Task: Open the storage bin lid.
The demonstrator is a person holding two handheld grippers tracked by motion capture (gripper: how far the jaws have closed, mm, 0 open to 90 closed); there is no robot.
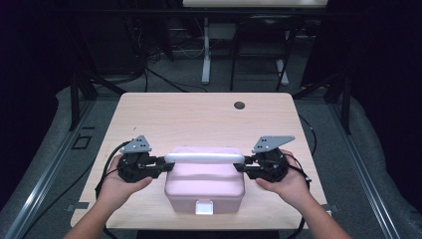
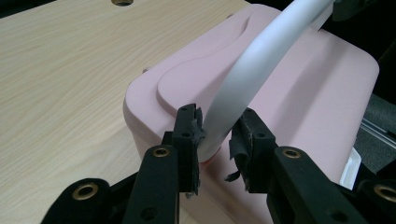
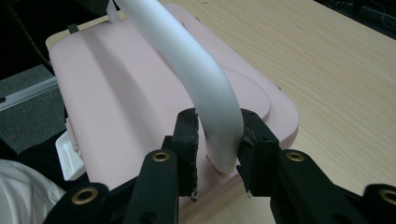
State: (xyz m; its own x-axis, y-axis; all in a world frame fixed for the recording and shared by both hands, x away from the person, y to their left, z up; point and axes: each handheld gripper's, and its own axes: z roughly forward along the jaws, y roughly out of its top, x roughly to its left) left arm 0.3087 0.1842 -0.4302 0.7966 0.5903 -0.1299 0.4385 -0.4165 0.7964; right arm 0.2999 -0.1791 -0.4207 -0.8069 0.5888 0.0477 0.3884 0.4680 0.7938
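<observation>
Pink box (image 1: 204,186) at near bench (image 1: 199,117) edge, both grippers, left (image 1: 160,165) and right (image 1: 242,165), clamped on white handle (image 1: 204,158) ends; uneven lift would likely tilt box or slip handle.

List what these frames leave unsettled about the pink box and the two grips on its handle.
- Pink box: its contents, hidden under the shut lid in the high view.
- White latch: too small in the high view to tell whether it is fastened.
- Left gripper: on the white handle, the right pad's contact is unclear in the left gripper view.
- Right gripper: the handle end's joint with the box is hidden behind its jaws.
</observation>
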